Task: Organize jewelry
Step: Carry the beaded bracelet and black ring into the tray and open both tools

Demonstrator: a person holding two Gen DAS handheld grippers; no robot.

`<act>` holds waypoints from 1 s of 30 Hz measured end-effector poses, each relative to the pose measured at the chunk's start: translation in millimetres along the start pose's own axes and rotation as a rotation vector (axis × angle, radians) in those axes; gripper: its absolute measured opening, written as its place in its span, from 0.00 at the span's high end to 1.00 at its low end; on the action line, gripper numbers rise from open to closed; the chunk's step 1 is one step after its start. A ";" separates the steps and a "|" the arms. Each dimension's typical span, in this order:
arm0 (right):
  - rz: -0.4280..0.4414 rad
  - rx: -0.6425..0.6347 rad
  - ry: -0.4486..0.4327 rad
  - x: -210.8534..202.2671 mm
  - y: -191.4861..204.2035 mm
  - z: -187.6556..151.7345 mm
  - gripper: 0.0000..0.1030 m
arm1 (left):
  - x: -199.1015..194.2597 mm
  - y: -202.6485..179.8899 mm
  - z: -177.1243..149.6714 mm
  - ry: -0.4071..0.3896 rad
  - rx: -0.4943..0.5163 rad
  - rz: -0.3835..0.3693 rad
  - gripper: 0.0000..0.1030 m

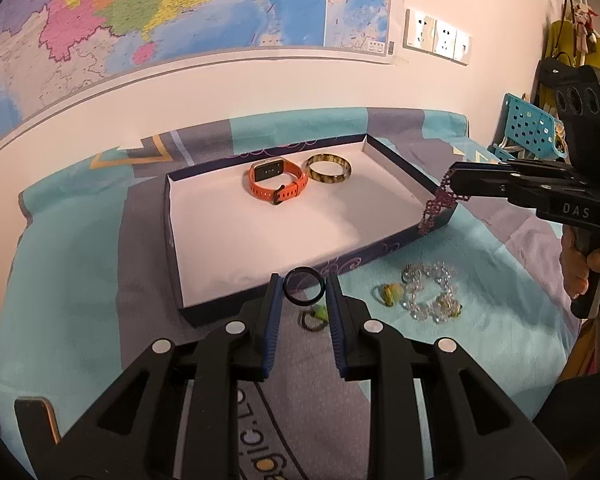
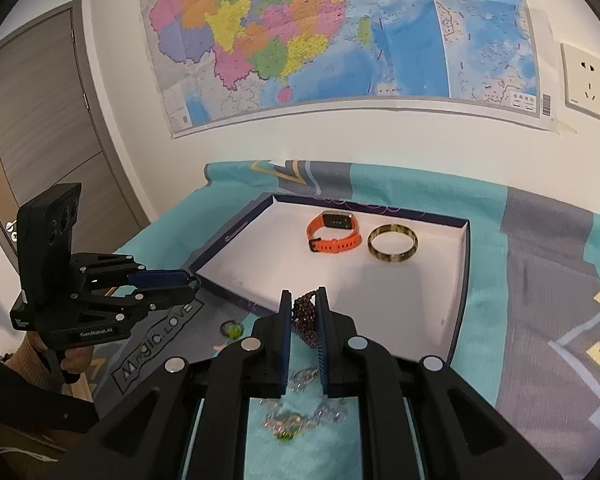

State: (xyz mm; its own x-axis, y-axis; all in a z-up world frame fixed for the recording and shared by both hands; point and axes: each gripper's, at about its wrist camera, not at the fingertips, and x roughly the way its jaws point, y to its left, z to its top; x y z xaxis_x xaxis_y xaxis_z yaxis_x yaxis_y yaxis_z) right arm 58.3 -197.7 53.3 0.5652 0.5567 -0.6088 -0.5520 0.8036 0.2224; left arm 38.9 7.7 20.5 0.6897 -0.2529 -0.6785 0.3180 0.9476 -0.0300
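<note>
A dark blue box lid with a white floor (image 1: pixel 228 232) (image 2: pixel 458 280) lies on the bed, and in it rest an orange watch (image 1: pixel 277 181) (image 2: pixel 332 233) and a mottled bangle (image 1: pixel 328 169) (image 2: pixel 393 244). My left gripper (image 1: pixel 303 285) (image 2: pixel 194 282) is shut on a black ring (image 1: pixel 304 286), just above the lid's near edge. My right gripper (image 2: pixel 304 306) (image 1: pixel 452 188) is shut on a purple beaded bracelet (image 2: pixel 303 314) (image 1: pixel 436 204), which dangles by the lid's right corner. On the cloth lie a clear crystal bracelet (image 1: pixel 430 292) (image 2: pixel 300 404), a yellow-green ring (image 1: pixel 389 293) and a small green ring (image 1: pixel 315 317) (image 2: pixel 232 329).
A teal and grey patterned cloth (image 1: pixel 80 264) (image 2: pixel 540 272) covers the bed against a white wall with a map (image 1: pixel 160 8) (image 2: pixel 320 32). A blue perforated basket (image 1: pixel 528 128) stands at the right. A person's hand (image 1: pixel 584 264) holds the right gripper's handle. A door (image 2: pixel 40 140) stands at the left.
</note>
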 end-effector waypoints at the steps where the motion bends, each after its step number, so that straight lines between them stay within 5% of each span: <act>1: 0.000 0.000 -0.001 1.3 -0.7 1.7 0.90 | 0.9 -0.1 1.6 -0.001 0.002 -0.001 0.78; 30: -0.007 0.030 0.034 60.6 -29.2 51.5 0.90 | 57.3 16.2 52.9 0.044 0.002 -0.010 0.78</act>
State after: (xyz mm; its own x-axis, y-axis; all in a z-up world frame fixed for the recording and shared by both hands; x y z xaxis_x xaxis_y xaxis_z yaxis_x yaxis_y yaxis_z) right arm 140.2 -176.6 49.1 0.5478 0.5438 -0.6358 -0.5288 0.8140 0.2406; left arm 118.0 -1.8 19.9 0.6571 -0.2535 -0.7099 0.3263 0.9446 -0.0353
